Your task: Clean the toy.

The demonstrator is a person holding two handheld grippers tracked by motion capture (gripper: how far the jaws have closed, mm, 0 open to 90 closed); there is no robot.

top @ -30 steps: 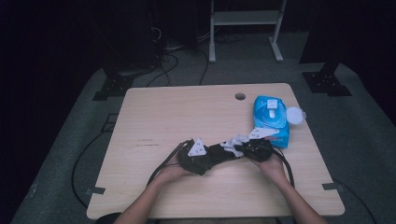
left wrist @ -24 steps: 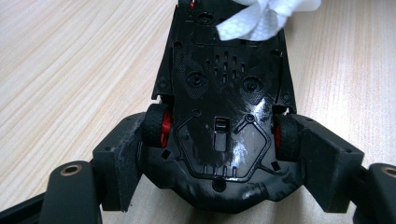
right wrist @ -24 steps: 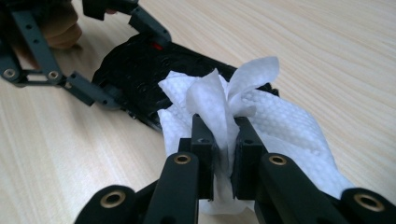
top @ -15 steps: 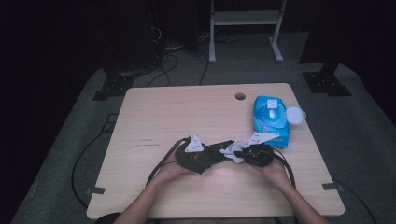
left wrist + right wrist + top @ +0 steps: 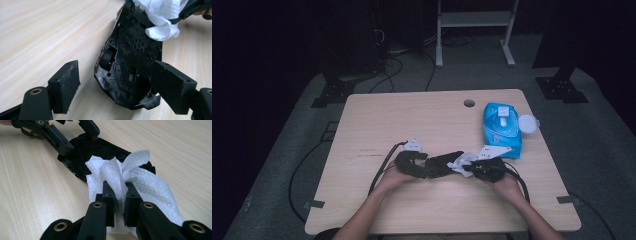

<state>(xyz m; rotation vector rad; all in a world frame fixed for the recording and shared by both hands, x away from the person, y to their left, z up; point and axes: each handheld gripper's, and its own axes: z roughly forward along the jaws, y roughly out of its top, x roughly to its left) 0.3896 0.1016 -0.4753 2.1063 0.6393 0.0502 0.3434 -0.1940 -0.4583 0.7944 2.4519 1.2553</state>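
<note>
Mid-wipe: right gripper (image 5: 117, 202) pinches the wipe (image 5: 140, 182) against the black shell (image 5: 130, 62), which sits between the left gripper's (image 5: 115, 82) spread fingers that just closed a bit, next comes pinning the shell firmly, I'd guess.

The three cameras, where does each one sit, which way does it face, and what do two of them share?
High view: above the person's side, looking forward and down on the table; both forearms, left gripper, right gripper.
Left gripper view: on the left gripper, looking along its jaws at the black part.
Right gripper view: on the right gripper, jaws clamping the wipe.
Both gripper views share the part and the wipe.
</note>
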